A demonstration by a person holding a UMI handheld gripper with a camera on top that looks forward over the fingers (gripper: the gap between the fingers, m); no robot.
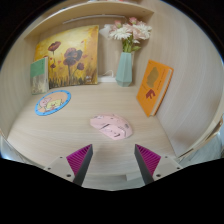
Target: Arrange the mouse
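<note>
Two fingers (113, 160) apart, pink mouse (111, 125) ahead on wood desk (90, 105).

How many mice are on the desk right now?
1: a pink mouse lies on the desk, just ahead of the open gripper, nearer than the vase. None seems hidden.

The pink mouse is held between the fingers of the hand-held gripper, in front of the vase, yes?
Not held: in the gripper view the pink mouse lies on the table just ahead of the open hand-held gripper, in front of the vase.
</note>
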